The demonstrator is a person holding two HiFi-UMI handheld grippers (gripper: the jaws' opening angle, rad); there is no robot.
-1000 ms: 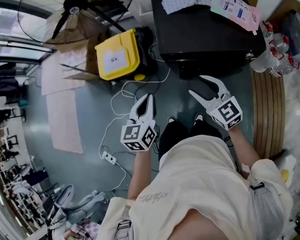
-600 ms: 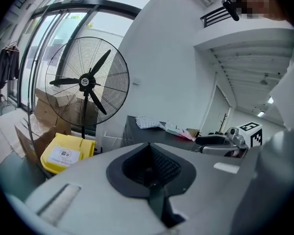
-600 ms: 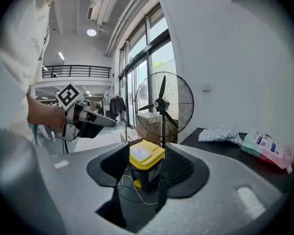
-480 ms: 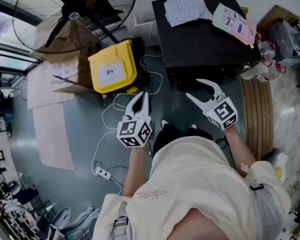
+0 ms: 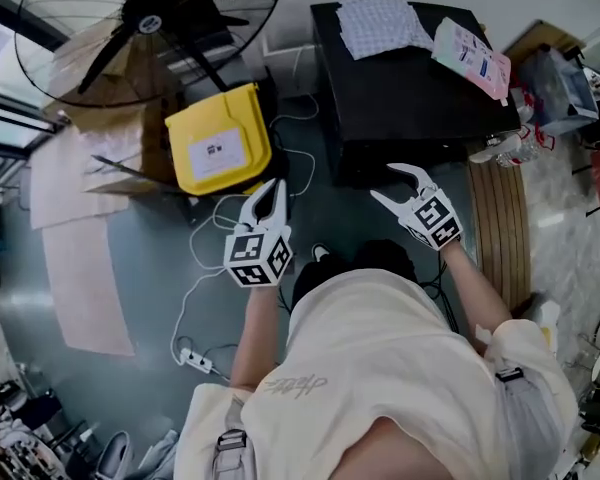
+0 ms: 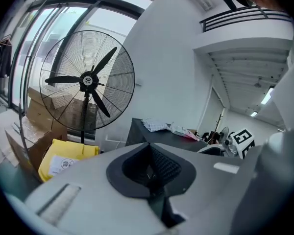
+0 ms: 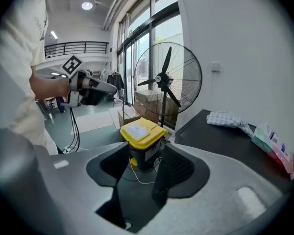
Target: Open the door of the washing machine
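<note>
A black box-shaped machine [image 5: 410, 88] stands on the floor ahead, seen from above; its front and door are hidden in the head view. A checked cloth [image 5: 382, 20] and a printed packet [image 5: 470, 56] lie on its top. My right gripper [image 5: 393, 182] is open and empty, with its fingertips by the machine's near edge. My left gripper [image 5: 273, 188] is shut on nothing, held over the floor left of the machine. In the left gripper view the machine's dark top [image 6: 157, 133] lies beyond the left gripper [image 6: 151, 164]. The right gripper [image 7: 139, 160] frames the yellow-lidded box [image 7: 143, 131].
A yellow-lidded box [image 5: 218, 150] stands left of the machine, with white cables [image 5: 230, 223] trailing over the floor to a power strip [image 5: 195, 360]. A large pedestal fan [image 5: 145, 13] and cardboard boxes [image 5: 100, 118] stand behind. Wooden slats [image 5: 500, 228] and bottles [image 5: 510, 146] lie to the right.
The view has shifted: the machine and the yellow box now sit nearer to both grippers. The right gripper stays open, the left stays shut.
</note>
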